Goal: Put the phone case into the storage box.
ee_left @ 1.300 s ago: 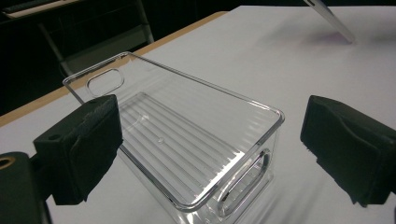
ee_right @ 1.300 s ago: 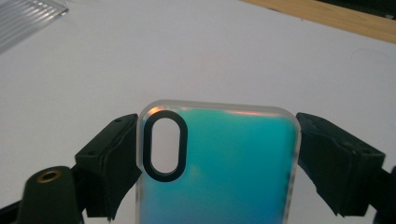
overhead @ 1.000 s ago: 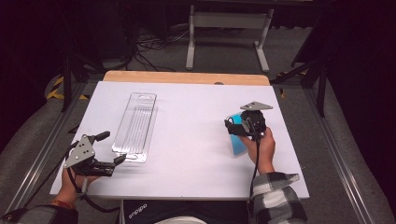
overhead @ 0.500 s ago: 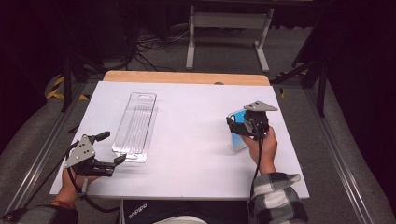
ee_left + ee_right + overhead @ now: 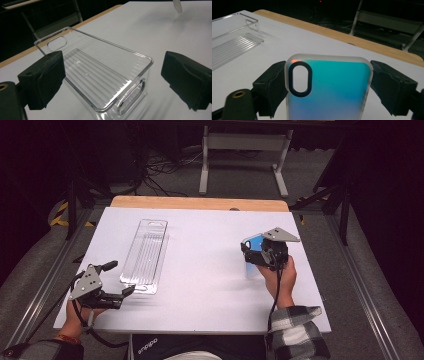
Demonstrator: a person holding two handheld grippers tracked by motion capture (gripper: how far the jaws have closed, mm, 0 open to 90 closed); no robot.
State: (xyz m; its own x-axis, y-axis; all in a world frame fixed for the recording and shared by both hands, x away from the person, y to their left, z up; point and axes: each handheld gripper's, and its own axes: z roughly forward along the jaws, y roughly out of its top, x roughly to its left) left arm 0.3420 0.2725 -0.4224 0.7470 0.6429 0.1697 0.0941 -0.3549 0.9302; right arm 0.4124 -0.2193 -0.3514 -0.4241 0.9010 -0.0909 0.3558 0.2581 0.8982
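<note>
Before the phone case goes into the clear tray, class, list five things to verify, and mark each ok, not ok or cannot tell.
1. Right hand-held gripper holds the phone case from both sides: ok.
2. Clear tray is empty, with nothing lying on its ribbed floor: ok.
3. Left hand-held gripper is open, jaws either side of the tray's near end and not touching it: ok.
4. White table surface between case and tray holds no obstacle: ok.
5. Grip is firm enough that the case will not slip: cannot tell.
</note>
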